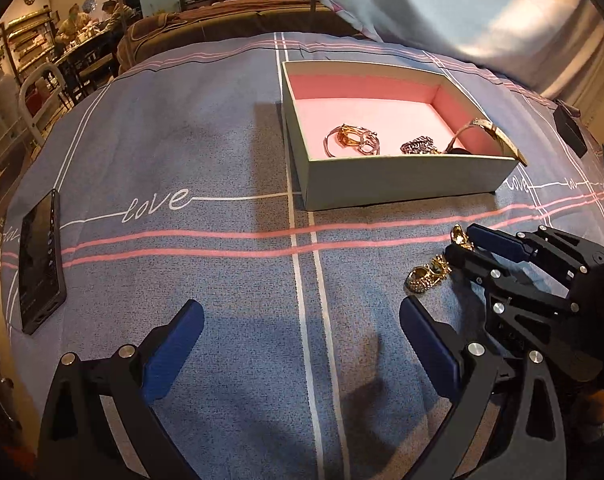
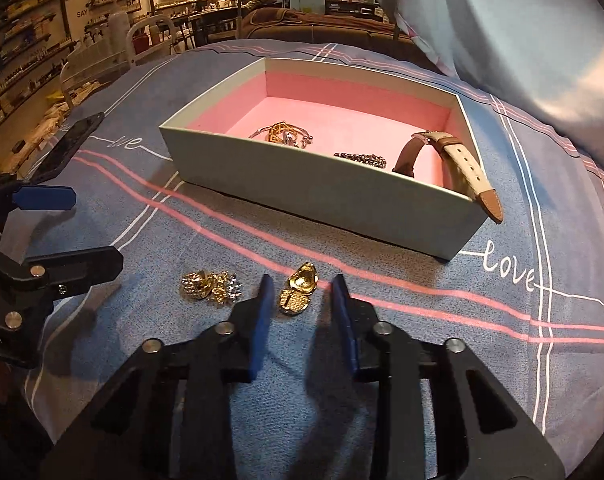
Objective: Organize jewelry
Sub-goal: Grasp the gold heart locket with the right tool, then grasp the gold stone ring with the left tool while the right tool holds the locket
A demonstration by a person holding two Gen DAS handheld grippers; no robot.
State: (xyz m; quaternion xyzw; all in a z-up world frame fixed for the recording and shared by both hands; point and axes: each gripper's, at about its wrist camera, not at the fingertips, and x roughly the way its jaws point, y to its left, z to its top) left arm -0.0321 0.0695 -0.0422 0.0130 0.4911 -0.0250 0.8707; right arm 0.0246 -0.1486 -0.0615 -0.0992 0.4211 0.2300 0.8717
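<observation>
The gold locket (image 2: 298,290) lies on the cloth (image 2: 402,360) between the right gripper's (image 2: 302,292) blue pads (image 2: 262,312). The jaws stand narrowed on either side of it with a small gap each way, so it is flanked, not clamped. It has two rounded shells, one smooth and shiny, one with a honeycomb face. At nine o'clock from it, just apart, sits a gold cluster (image 2: 210,286) of glittering studded pieces, too tangled to count.

At twelve o'clock, well apart, stands the box (image 2: 342,196): one, rectangular, pale grey card outside, pink lining inside, with straight upright walls. It holds three groups: a gold and silver tangle (image 2: 284,134), a dark beaded piece (image 2: 360,159), and a watch (image 2: 450,152) whose tan leather strap hangs over the near corner.

The left gripper (image 1: 302,320) hangs with its jaws wide apart and nothing between them, over bare cloth at eight o'clock from the locket. That cloth is blue-grey woven fabric with pink and white stripes and the word "love". Open room lies between the box's near wall and both grippers. One black phone (image 1: 42,264) lies flat near the cloth's left edge, far from the jewelry.
</observation>
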